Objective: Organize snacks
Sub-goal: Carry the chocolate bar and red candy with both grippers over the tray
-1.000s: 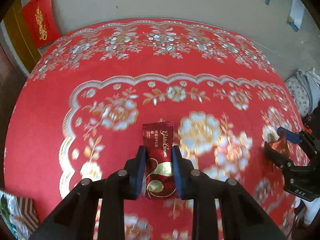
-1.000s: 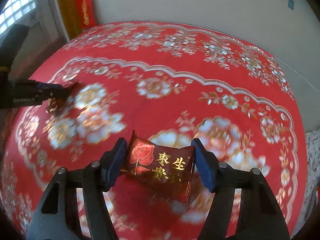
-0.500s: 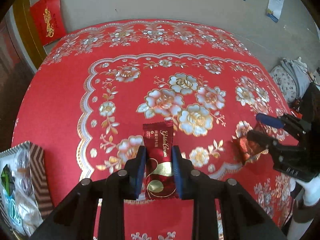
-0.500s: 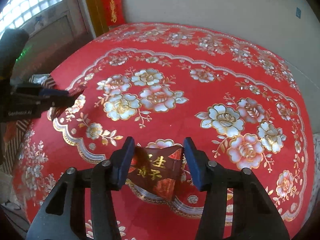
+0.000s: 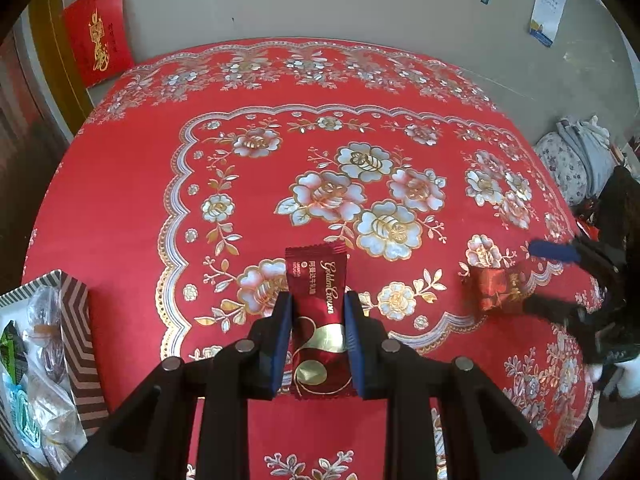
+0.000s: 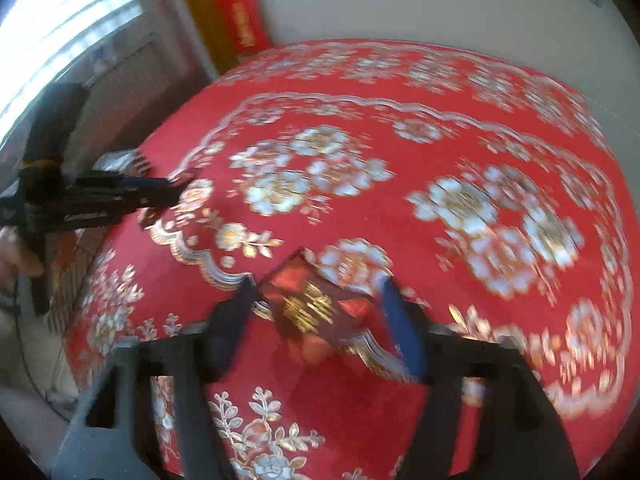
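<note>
The left hand-held gripper (image 5: 316, 316) clamps a dark red candy bar (image 5: 318, 320) above the table (image 5: 120, 200). At nine o'clock sits a striped snack box (image 5: 76, 320). The right hand-held gripper (image 6: 316, 304) is opening, a red candy packet (image 6: 316, 308) loose between its jaws.

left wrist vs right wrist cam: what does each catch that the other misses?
Left wrist only: wall calendar and the snacks inside the striped box.
Right wrist only: bright window.
Both: floral red tablecloth, left gripper shut on the Golden Crown packet, and right gripper, jaws opening around the red-and-gold candy, blurred there.
</note>
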A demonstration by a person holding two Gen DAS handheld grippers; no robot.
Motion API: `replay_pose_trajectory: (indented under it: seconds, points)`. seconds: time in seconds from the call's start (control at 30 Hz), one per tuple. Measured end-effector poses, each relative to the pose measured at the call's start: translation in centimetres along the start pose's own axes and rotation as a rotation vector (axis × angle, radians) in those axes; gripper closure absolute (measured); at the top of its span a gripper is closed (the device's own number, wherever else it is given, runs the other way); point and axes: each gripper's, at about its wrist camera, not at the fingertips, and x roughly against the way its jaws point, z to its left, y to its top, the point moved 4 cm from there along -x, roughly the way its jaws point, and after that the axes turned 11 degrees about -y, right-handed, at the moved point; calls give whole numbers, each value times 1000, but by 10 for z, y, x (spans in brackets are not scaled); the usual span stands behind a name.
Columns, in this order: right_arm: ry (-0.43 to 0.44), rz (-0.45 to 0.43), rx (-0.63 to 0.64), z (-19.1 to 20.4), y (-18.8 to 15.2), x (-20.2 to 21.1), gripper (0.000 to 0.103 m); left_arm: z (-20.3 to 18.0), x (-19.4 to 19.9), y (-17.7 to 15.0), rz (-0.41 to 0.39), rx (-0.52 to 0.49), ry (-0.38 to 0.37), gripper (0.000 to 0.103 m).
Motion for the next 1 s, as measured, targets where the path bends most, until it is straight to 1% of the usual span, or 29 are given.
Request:
replay_pose_trajectory:
  seconds: [0.03, 0.1, 0.17, 0.2, 0.27, 0.3, 0.33, 0.37, 0.4, 0.43, 0.47, 0.57, 0.63, 0.67, 0.7, 0.77, 0.83, 1.0]
  points:
    - [4, 15, 46, 3, 2, -5, 15, -1, 2, -1, 1, -2, -3, 75]
    - [-19, 62, 131, 8, 3, -16, 15, -2, 5, -4, 2, -9, -4, 75]
    - [-50, 105, 202, 13, 0, -27, 15, -4, 9, -5, -2, -12, -7, 75]
    - [-75, 130, 262, 17, -3, -33, 15, -5, 12, -6, -5, -13, -12, 75]
    - [-102, 163, 337, 22, -10, -40, 15, -7, 15, -7, -10, -17, -17, 75]
    - [-109, 151, 355, 23, -11, -39, 15, -8, 15, -7, -10, -17, -19, 75]
    - [-110, 146, 353, 22, -9, -37, 17, -9, 15, -7, -9, -19, -21, 75]
    - [-122, 152, 347, 21, -8, -36, 25, -11, 15, -8, -7, -21, -22, 75]
    - [-120, 158, 343, 20, -7, -36, 36, -12, 14, -9, -5, -21, -23, 75]
    - [-99, 153, 329, 21, -7, -36, 41, -13, 13, -11, 0, -20, -27, 75]
    - [-76, 148, 318, 22, -6, -35, 50, -15, 12, -12, 3, -20, -32, 75]
    - [-87, 119, 290, 29, -11, -30, 64, -18, 14, -18, 6, -20, -39, 75]
    - [-78, 104, 281, 37, -18, -27, 66, -19, 16, -22, 4, -18, -47, 75]
    - [-58, 97, 277, 42, -22, -24, 68, -19, 18, -25, 2, -22, -46, 75]
    - [-38, 89, 263, 47, -26, -22, 68, -19, 20, -27, 0, -27, -40, 75]
    - [-40, 67, 255, 56, -32, -20, 69, -18, 22, -33, 1, -26, -39, 75]
    - [-29, 26, 227, 64, -32, -14, 69, -16, 26, -37, -3, -24, -36, 75]
    - [43, -67, 167, 91, -26, 3, 69, -5, 41, -48, -34, -16, -3, 75]
